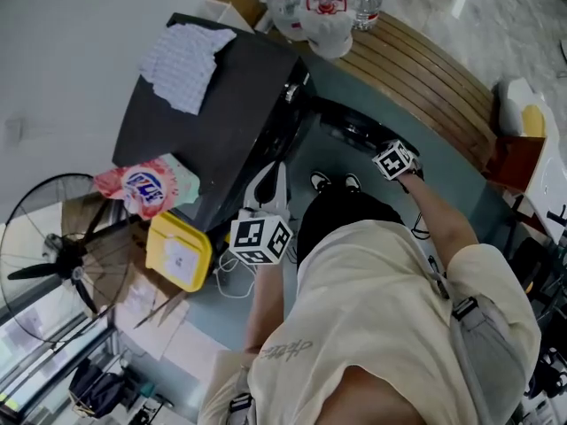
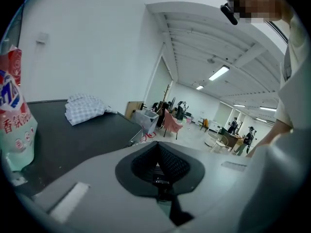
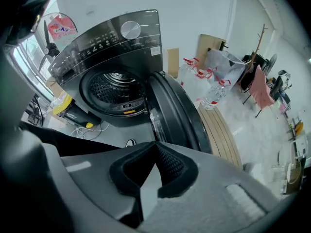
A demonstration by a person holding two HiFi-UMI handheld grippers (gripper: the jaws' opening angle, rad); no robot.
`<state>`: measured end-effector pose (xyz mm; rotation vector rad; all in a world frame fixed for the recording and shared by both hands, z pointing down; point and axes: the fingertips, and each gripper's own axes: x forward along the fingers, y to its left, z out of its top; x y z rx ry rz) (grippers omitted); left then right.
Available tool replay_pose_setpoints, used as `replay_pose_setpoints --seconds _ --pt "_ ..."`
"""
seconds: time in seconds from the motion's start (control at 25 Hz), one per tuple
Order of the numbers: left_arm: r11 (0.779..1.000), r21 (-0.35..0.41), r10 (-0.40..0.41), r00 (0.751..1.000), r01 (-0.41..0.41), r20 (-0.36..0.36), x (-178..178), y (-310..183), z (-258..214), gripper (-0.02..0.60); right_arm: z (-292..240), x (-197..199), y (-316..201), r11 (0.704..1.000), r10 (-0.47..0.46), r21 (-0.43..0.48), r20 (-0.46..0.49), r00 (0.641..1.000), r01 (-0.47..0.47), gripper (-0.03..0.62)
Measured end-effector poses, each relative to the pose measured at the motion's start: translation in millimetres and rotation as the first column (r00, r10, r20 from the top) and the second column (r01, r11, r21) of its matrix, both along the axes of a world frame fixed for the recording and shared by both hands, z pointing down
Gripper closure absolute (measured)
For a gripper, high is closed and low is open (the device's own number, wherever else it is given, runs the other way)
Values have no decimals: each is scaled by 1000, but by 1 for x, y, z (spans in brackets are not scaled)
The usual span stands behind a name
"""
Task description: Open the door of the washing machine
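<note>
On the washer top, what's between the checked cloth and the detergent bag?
Nothing. Only bare dark washer top lies between the checked cloth and the detergent bag. The head view and the left gripper view both show it.

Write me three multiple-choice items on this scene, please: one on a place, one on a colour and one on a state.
1. Where does the checked cloth lie?
A. on the floor
B. on top of the washing machine
C. on the fan

2. What colour is the box beside the machine?
A. yellow
B. blue
C. green

3. How does the machine's door stand?
A. shut
B. swung open
C. taken off

Answers:
1. B: the cloth rests on the machine's dark top.
2. A: the box by the machine's side is plainly yellow.
3. B: the door hangs clear of the front, with the drum in plain sight.
</note>
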<state>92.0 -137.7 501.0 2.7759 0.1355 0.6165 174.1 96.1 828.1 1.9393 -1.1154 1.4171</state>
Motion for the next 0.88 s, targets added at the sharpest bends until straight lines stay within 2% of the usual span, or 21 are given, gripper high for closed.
replay_pose_setpoints --seconds 0.16,0.28,0.32,0.44,0.56,0.6,0.72,0.84,0.88 --pt "999 -5 36 999 -36 -29 22 -15 -7 563 4 5 14 992 84 -102 72 994 -76 592" --pt "999 -10 46 998 -46 -35 30 -28 -6 563 0 15 9 988 111 -120 76 991 -101 592" --pt "999 -9 48 998 -48 -34 33 -33 -4 563 0 15 5 987 123 -114 98 988 -111 592" --pt "998 -11 60 998 -60 -32 40 -44 -2 563 -4 22 -30 992 119 10 142 983 -122 592" --pt "997 -1 71 997 -71 -41 49 -52 -5 563 -10 56 -33 995 96 -7 28 995 -96 592" --pt "997 0 71 997 -71 -42 51 -53 -7 563 -11 57 -36 996 92 -8 34 995 -92 592" --pt "998 4 59 997 -59 -43 57 -56 -11 563 -12 41 -50 997 71 31 160 985 -77 592" --pt "999 14 35 999 -34 -40 67 -58 -15 563 -10 57 -16 987 46 -157 112 993 -28 592" --pt "1000 16 23 999 -23 -38 71 -58 -15 563 -9 61 -12 983 31 -181 106 994 -12 592"
